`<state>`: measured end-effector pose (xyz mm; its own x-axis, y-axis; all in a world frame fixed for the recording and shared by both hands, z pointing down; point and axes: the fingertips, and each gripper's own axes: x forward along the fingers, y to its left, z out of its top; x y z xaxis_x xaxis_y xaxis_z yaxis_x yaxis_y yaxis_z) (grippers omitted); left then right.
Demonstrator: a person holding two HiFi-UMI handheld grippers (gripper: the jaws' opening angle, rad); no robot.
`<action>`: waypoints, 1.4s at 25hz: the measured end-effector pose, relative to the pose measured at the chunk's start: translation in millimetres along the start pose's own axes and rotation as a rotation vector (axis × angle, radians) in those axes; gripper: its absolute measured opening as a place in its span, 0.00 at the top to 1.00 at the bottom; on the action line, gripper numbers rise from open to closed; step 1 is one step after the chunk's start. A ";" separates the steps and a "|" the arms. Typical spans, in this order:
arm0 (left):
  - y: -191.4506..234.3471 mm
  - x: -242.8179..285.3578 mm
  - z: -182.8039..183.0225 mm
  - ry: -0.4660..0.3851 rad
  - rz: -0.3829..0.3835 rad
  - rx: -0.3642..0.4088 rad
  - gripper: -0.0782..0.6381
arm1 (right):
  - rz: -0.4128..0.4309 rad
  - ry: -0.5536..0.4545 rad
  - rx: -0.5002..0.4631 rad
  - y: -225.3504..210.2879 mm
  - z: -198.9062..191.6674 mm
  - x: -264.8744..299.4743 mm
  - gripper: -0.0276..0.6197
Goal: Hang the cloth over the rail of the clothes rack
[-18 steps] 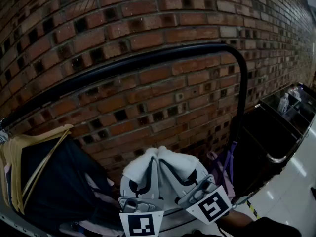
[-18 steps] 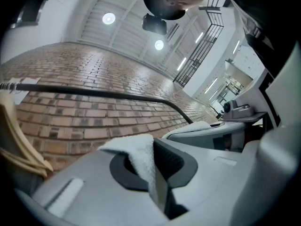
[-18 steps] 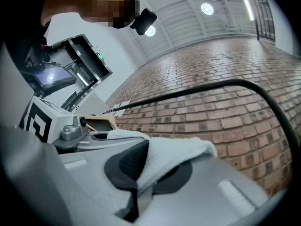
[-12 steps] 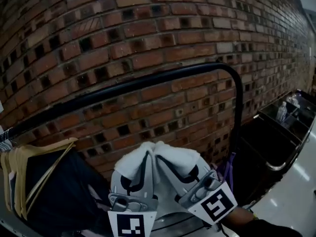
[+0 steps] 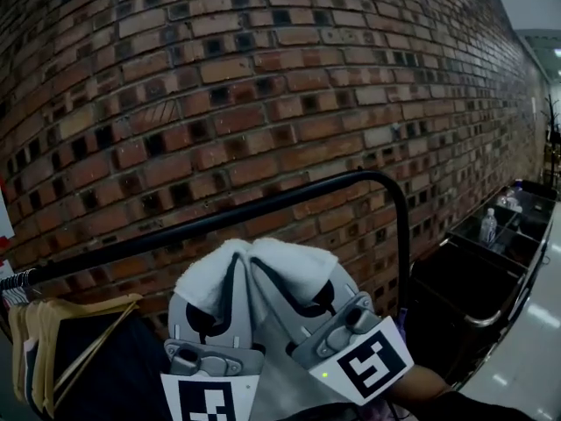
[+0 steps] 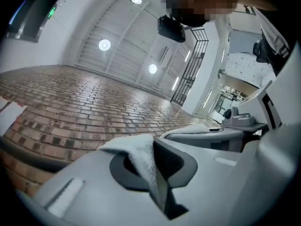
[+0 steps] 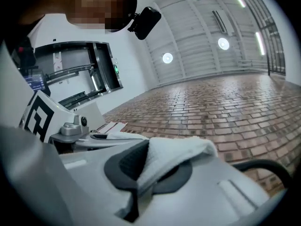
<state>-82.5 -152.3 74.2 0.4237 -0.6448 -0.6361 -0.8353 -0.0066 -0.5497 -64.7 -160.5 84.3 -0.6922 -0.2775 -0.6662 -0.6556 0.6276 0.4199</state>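
Head view: cloth (image 5: 294,266) pinched between closed fingers (image 5: 180,310).

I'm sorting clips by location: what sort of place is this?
Likely a large indoor hall, not a home: a long brick wall, a black clothes rack rail with hangers, and a high ceiling with round lights.

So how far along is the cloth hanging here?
Done: the left hand-held gripper and right hand-held gripper both pinch the white towelling cloth. In hand: it is held up just short of the black metal rail. Left: drape it over and release.
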 end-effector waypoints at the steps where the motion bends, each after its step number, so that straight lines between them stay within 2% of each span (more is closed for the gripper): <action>1: 4.6 5.5 6.1 -0.003 0.000 0.009 0.86 | -0.005 -0.010 -0.011 -4.0 7.7 4.5 0.93; 3: 17.6 20.3 20.0 -0.003 -0.002 0.060 0.86 | 0.000 -0.024 -0.046 -14.0 23.7 14.9 0.93; 5: 38.5 42.0 35.3 0.020 -0.002 0.171 0.86 | 0.021 -0.019 -0.103 -30.8 41.6 36.1 0.93; 6: 51.9 53.1 38.4 0.064 0.009 0.223 0.86 | 0.028 -0.009 -0.120 -41.8 50.8 50.4 0.93; 8: 84.0 72.0 33.1 0.223 0.069 0.279 0.86 | 0.038 0.000 -0.145 -65.6 71.0 83.6 0.93; 9: 100.9 87.5 41.2 0.239 0.102 0.329 0.86 | 0.051 -0.005 -0.181 -78.1 83.0 104.1 0.93; 10: 118.6 109.4 60.7 0.184 0.128 0.420 0.86 | 0.073 -0.010 -0.243 -91.5 95.2 127.8 0.93; 11: 138.9 132.7 80.2 0.124 0.155 0.547 0.86 | 0.104 -0.002 -0.324 -106.3 103.9 153.9 0.93; 12: 161.5 152.4 90.0 0.105 0.187 0.685 0.86 | 0.136 0.037 -0.395 -122.1 103.8 179.2 0.93; 13: 182.5 165.7 86.5 0.134 0.213 0.800 0.86 | 0.168 0.111 -0.441 -136.8 91.1 199.3 0.93; 14: 199.0 172.7 68.8 0.206 0.217 0.876 0.86 | 0.211 0.217 -0.471 -147.8 65.4 211.7 0.93; 15: 209.2 174.3 36.8 0.314 0.179 0.914 0.86 | 0.270 0.358 -0.501 -154.0 27.5 215.8 0.93; 16: 212.2 170.3 -9.0 0.454 0.093 0.916 0.86 | 0.344 0.523 -0.536 -156.0 -20.6 211.6 0.93; 17: 208.9 161.1 -61.5 0.604 -0.028 0.890 0.86 | 0.421 0.681 -0.562 -154.1 -70.2 201.7 0.93; 18: 202.3 148.7 -108.9 0.734 -0.149 0.850 0.86 | 0.487 0.799 -0.561 -149.4 -110.7 190.7 0.93; 20: 188.9 121.8 -173.0 0.924 -0.337 0.737 0.86 | 0.578 0.923 -0.493 -137.4 -158.2 172.8 0.93; 22: 175.9 91.7 -210.9 1.088 -0.486 0.514 0.86 | 0.652 1.009 -0.398 -124.6 -186.0 155.1 0.93; 25: 147.7 32.3 -246.1 1.351 -0.695 0.091 0.86 | 0.794 1.182 -0.154 -100.6 -219.2 115.4 0.92; 26: 140.2 17.7 -252.4 1.413 -0.735 -0.015 0.86 | 0.818 1.227 -0.071 -96.4 -224.0 105.9 0.89; 27: 135.9 10.5 -256.1 1.443 -0.758 -0.081 0.84 | 0.824 1.239 -0.012 -95.1 -224.1 103.2 0.85; 28: 133.9 9.6 -256.9 1.445 -0.769 -0.117 0.82 | 0.821 1.220 0.030 -94.8 -220.2 106.2 0.79; 30: 131.0 18.6 -248.1 1.379 -0.777 -0.197 0.72 | 0.808 1.172 0.106 -93.9 -211.0 113.8 0.59; 33: 130.1 45.1 -212.6 1.148 -0.778 -0.412 0.60 | 0.796 1.181 0.151 -95.6 -210.3 112.5 0.56; 35: 135.5 59.5 -192.2 1.013 -0.765 -0.511 0.59 | 0.793 1.234 0.157 -97.8 -213.8 105.0 0.56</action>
<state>-237.8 -338.5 65.9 0.5793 -0.6228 0.5259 -0.6388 -0.7476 -0.1817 -137.8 -406.5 105.0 -0.7124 -0.2110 0.6693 -0.0086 0.9563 0.2923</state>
